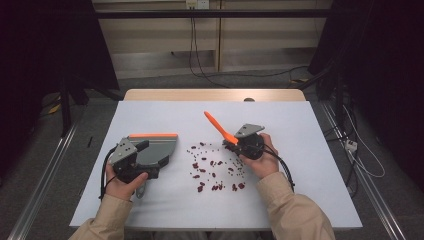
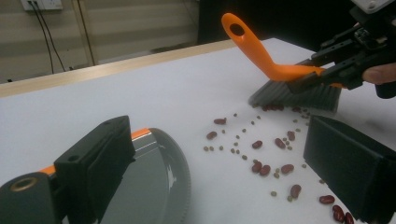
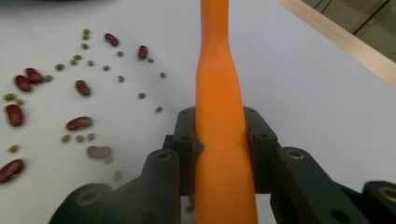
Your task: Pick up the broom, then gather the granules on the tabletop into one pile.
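Observation:
A grey dustpan [image 1: 161, 145] with an orange strip lies flat on the white table at the left. My left gripper [image 1: 151, 156] sits over it, open. One jaw is by the orange strip of the dustpan [image 2: 159, 186] and the other stands well off to the side. An orange-handled brush [image 1: 216, 125] is clamped by its handle in my right gripper [image 1: 235, 141], which is shut on it. The dark bristles [image 2: 299, 95] touch the table at the far edge of the scattered red and small green beans [image 1: 215, 172]. The handle [image 3: 219, 93] runs up between the jaws.
The white table top [image 1: 300, 130] ends in a wooden strip [image 1: 215, 95] at the far side. Beans [image 2: 261, 158] lie between the dustpan and the brush. Cables trail on the floor to the right of the table.

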A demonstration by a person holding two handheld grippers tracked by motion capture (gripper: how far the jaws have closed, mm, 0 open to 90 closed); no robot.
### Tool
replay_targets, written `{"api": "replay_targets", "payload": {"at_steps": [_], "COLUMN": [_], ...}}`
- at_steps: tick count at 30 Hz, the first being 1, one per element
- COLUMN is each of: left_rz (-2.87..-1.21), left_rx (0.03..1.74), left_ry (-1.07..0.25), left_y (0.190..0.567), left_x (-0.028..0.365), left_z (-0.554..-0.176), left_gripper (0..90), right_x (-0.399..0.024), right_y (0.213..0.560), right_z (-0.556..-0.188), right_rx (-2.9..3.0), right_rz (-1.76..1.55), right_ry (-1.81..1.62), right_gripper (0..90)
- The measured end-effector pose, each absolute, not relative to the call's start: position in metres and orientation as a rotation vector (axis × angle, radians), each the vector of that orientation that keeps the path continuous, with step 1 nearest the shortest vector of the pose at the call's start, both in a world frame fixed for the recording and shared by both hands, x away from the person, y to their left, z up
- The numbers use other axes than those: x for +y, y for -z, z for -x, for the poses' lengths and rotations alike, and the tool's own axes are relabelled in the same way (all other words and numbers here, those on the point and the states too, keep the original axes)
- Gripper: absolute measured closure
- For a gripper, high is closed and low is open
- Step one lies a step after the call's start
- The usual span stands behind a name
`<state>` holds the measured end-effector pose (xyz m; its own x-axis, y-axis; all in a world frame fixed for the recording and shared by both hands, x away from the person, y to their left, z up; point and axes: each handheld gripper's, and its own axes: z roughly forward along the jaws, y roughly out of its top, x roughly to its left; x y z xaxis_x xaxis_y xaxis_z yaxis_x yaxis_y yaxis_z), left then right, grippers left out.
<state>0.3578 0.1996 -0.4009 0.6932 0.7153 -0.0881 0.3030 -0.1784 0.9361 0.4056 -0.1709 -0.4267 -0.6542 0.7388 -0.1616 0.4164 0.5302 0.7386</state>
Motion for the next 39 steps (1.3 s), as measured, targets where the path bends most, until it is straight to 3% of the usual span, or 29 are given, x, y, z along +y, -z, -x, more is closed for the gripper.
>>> {"api": "replay_targets", "payload": {"at_steps": [16,39], "left_rz": [-1.779,-1.785], "left_rx": [0.808,0.802], "left_ry": [-0.444,-0.410], "left_y": [0.402,0.407], "left_x": [0.203,0.210], "left_z": [-0.354,-0.352], "left_gripper": [7.4,5.4], "right_x": [-0.169,-0.183], "right_y": [0.420,0.410], "right_z": [-0.385,-0.430], "right_rx": [2.369,2.271], "right_rz": [-0.848,-0.862], "right_ry": [-1.055,-1.243], "right_gripper": [71.4,71.3]}}
